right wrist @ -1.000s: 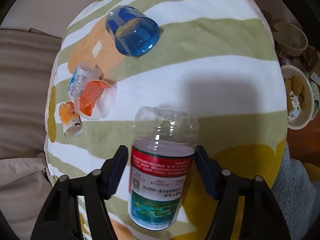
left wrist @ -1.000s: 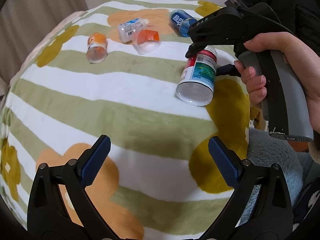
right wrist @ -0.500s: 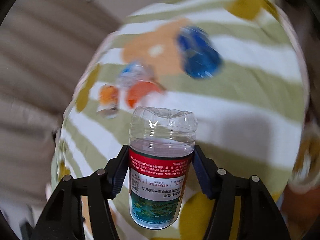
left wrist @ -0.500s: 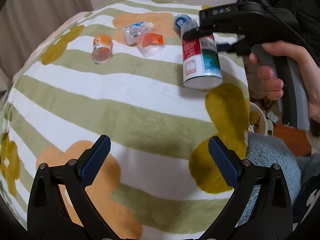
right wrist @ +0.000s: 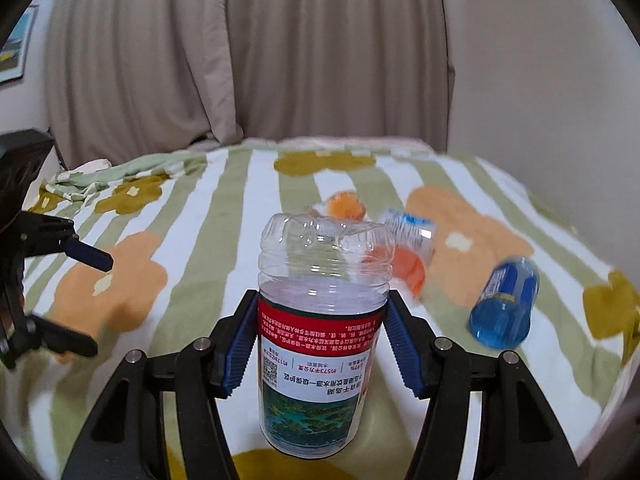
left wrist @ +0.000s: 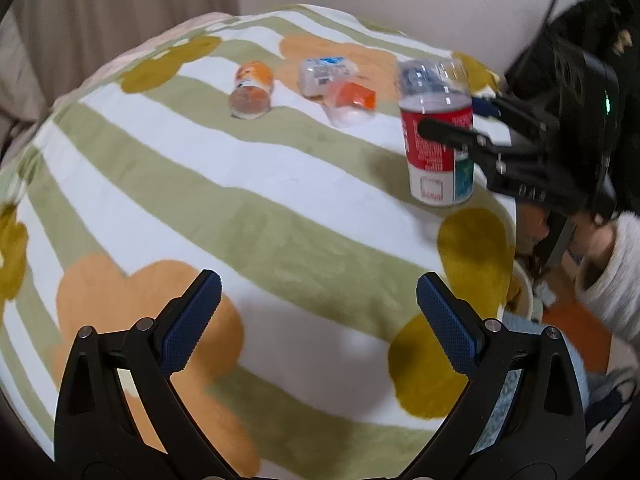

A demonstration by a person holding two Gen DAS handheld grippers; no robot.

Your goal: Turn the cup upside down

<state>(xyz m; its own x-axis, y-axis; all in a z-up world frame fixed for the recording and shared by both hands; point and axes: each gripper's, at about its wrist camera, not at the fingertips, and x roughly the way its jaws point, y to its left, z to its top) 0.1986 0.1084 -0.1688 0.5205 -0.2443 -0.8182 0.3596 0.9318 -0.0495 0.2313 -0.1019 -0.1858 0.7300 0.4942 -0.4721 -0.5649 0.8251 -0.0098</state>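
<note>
Between the two blue-padded fingers of the right gripper (right wrist: 320, 336) a clear plastic cup (right wrist: 320, 332) with a red, white and green label is being clamped. The pads are pressing on opposite sides of the cup at the red band of its label, so the clear ribbed bottom is sticking up above the fingers and the labelled part is hanging below them. The printing on the label is reading upside down in the right wrist view, and the closed, dimpled bottom is pointing upward with the rim downward. In the left wrist view the same cup (left wrist: 438, 136) is standing upright near the right edge of the striped flower blanket (left wrist: 240, 216); whether its rim is touching the fabric cannot be told.

The left gripper (left wrist: 318, 320) is hovering above the blanket with its fingers spread wide and nothing between them, well apart from the cup.

Farther back on the blanket an orange-labelled cup (left wrist: 252, 90), a white-labelled cup (left wrist: 326, 72) and a clear cup with an orange insert (left wrist: 350, 102) are lying on their sides, the last two just beside each other. A blue cup (right wrist: 506, 304) is lying on its side to the right of the held cup, blurred.
</note>
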